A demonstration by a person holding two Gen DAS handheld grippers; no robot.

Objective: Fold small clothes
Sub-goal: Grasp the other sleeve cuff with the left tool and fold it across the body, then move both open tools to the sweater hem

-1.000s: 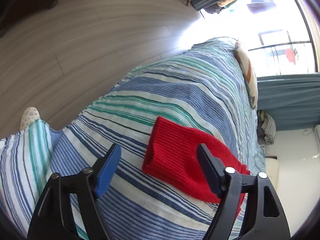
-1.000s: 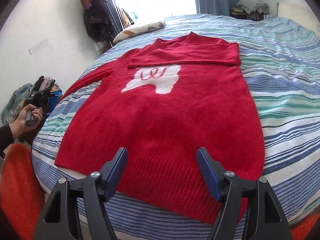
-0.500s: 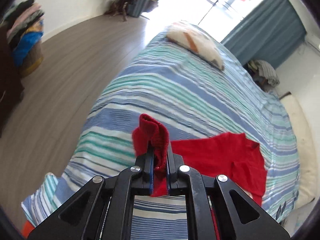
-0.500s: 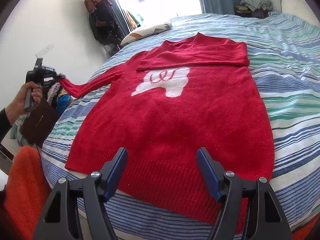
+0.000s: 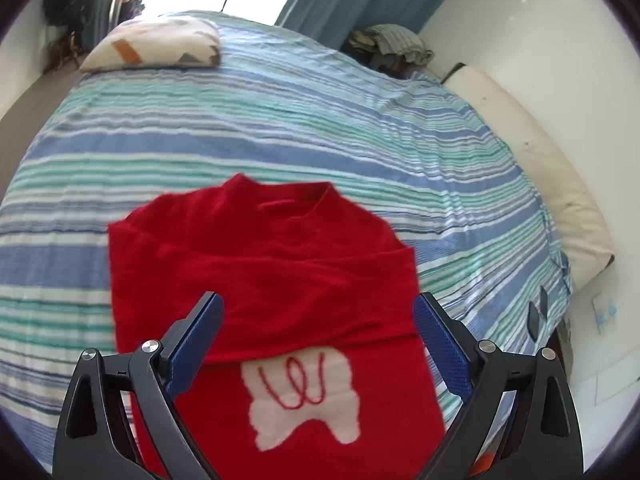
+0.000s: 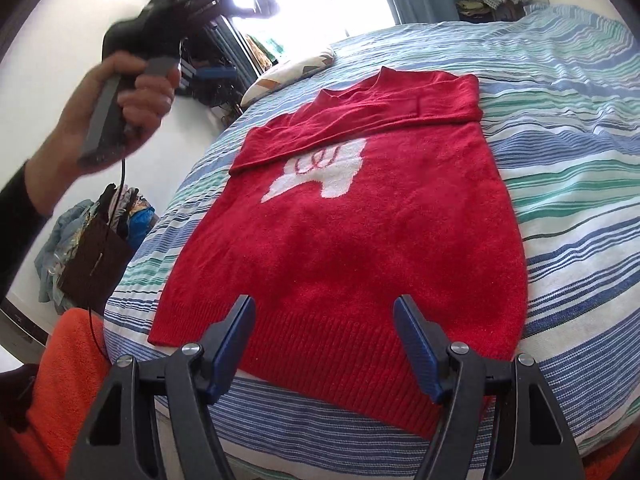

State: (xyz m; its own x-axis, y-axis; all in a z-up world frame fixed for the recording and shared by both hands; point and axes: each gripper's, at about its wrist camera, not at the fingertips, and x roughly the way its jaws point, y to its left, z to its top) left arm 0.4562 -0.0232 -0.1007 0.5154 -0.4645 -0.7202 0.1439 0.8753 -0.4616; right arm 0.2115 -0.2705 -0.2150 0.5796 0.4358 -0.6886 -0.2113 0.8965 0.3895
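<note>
A red knit sweater with a white patch lies flat on the striped bed. Both sleeves are folded across the chest, just above the patch. My left gripper is open and empty, held above the chest and the folded sleeves; in the right wrist view the hand holding it is raised at the upper left. My right gripper is open and empty, just above the ribbed hem at the near bed edge.
The blue, green and white striped bedspread covers the bed. A pillow lies at the head. A cream cushion runs along the right wall. Piles of clothes sit on the floor left of the bed. Orange fabric is at lower left.
My left gripper carried the left sleeve across the chest, laid it over the other sleeve and opened. It now hovers empty above the sweater. My right gripper stayed open at the hem.
</note>
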